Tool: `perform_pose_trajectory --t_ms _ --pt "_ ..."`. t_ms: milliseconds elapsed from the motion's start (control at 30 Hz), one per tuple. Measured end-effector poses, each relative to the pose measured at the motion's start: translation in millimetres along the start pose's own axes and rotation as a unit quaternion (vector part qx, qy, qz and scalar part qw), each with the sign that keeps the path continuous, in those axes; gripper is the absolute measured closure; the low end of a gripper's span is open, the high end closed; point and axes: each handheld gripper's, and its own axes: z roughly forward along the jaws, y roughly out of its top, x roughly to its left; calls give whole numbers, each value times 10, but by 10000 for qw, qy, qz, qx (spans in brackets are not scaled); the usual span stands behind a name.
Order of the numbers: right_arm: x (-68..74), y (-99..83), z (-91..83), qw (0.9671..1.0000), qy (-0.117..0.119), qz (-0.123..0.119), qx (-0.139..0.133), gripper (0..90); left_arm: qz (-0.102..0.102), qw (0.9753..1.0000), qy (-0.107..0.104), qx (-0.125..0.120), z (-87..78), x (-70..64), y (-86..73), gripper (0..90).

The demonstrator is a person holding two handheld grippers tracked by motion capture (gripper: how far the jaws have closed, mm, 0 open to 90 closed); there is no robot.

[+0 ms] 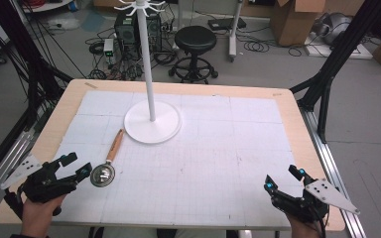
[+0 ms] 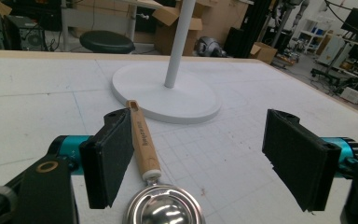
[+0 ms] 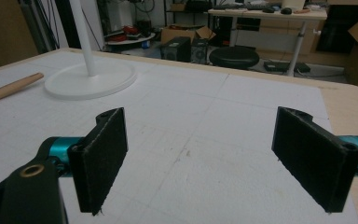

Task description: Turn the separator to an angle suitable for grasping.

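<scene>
High view: left gripper [image 1: 77, 165] sits at the near-left of the table [image 1: 287, 106], jaws spread wide, holding nothing, tips just beside the steel bowl of the scoop [image 1: 108, 161]. The scoop lies flat on the white grid mat [image 1: 203, 163], wooden handle running up and away toward the base of the white stand [image 1: 152, 121], handle end near the base rim but apart from it, as far as this angle shows. Right gripper [image 1: 283, 179] at near-right, also wide open and empty, well apart from the scoop.

Left gripper view: left gripper [image 2: 205, 161] open wide, nothing between the pads. The scoop [image 2: 144, 154] runs up beside the left-hand jaw, with the handle partly hidden behind that pad; the bowl sits low, between the jaws but off to that side. The stand [image 2: 168, 95] is behind it.

Right gripper view: right gripper [image 3: 214, 158] fully spread over bare mat, holding nothing. The scoop handle end [image 3: 9, 87] shows at the far left edge, and the stand base [image 3: 91, 79] is beyond it.

Step in hand looks like the left gripper's approach to grasp the scoop. To do it well: shift sideways so the handle is centred between the pads, not the bowl; turn the jaws to cross the handle; come low to the mat; close on the wood near the ferrule for balance. Gripping the round bowl would likely slip. Right gripper can wait clear.
</scene>
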Motion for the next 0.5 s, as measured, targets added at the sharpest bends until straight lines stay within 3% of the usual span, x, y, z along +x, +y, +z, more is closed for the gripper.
perform_pose_trajectory --t_ms 167,333,400,433,467,500 --pt "-23 -15 -4 10000 1 76 -10 168 -39 10000 -24 42 36 7 -12 271" --pt "-38 -28 16 9999 43 130 22 167 63 9997 -23 236 171 -27 -19 295" --pt "-32 -31 16 9999 50 148 29 167 -3 9993 -195 310 257 -41 -6 341" --pt "-17 -30 14 9998 65 163 25 167 171 9980 -404 452 346 -59 -12 567" --pt "-8 -29 10 9999 62 127 40 167 305 9967 -372 652 390 -74 -28 685" --pt "-8 -29 10 9999 62 127 40 167 305 9967 -372 652 390 -74 -28 781"
